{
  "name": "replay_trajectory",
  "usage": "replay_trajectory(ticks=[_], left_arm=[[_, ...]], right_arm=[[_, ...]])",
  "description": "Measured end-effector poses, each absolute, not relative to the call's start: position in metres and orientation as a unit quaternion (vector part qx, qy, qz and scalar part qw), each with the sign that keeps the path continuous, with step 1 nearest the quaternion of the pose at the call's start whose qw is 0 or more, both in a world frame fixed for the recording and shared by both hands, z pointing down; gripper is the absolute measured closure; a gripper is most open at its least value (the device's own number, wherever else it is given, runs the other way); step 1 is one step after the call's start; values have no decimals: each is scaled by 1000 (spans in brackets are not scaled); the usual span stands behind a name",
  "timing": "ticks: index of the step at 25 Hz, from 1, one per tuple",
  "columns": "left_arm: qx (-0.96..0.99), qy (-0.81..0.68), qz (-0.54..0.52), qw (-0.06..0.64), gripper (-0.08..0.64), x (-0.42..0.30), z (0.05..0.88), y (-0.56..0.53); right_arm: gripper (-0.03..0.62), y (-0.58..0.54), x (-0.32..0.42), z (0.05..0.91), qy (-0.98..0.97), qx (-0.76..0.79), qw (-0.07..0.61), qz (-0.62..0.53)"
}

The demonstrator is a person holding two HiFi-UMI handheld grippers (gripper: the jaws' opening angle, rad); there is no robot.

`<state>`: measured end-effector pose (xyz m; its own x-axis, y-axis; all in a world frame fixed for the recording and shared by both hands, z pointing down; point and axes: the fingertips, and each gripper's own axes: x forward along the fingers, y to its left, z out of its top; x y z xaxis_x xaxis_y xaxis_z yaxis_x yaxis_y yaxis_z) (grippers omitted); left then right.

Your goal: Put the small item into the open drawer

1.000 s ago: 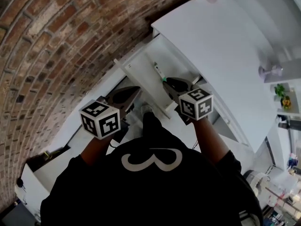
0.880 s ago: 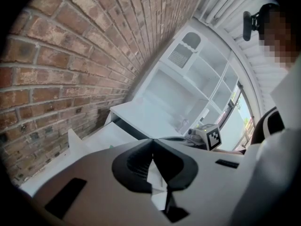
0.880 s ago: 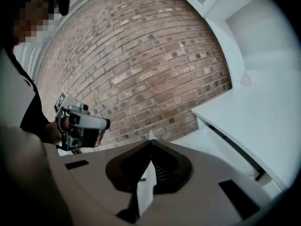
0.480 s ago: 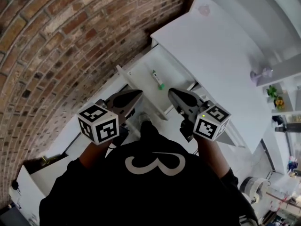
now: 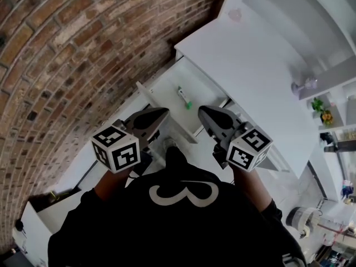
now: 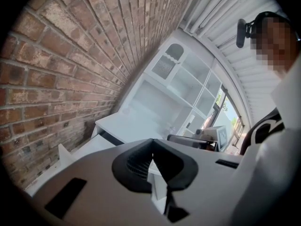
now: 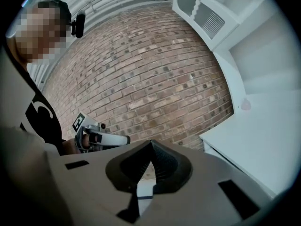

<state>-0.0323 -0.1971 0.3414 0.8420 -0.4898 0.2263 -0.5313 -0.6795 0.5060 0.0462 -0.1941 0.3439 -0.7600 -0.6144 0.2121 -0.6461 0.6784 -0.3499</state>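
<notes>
So the setup here is a white desk [image 5: 250,65] sitting right up against a red brick wall [image 5: 67,49], with white shelving [image 5: 289,15] rising at the far end of it. The drawer [image 5: 164,88] is hanging open on the wall side, and the small item [image 5: 184,97], a little white tube with a green end, is lying inside on the drawer floor, not touching either claw. The person [image 5: 178,216] in a black shirt is standing over it, holding both tools close in front of the body and pointing them toward the drawer. The left claw [image 5: 161,114] is hovering over the drawer's near edge with its jaws pressed together on nothing. The right claw [image 5: 204,111] is hanging just beside the drawer's front, also pressed together and empty.
</notes>
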Motion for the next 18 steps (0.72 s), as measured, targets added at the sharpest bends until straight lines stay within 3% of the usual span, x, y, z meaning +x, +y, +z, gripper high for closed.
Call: replay_trajectory(ticks=[18], left_arm=[[916, -275, 56, 287, 558, -26, 351, -220]], right_arm=[[583, -210, 48, 354, -908, 352, 63, 217]])
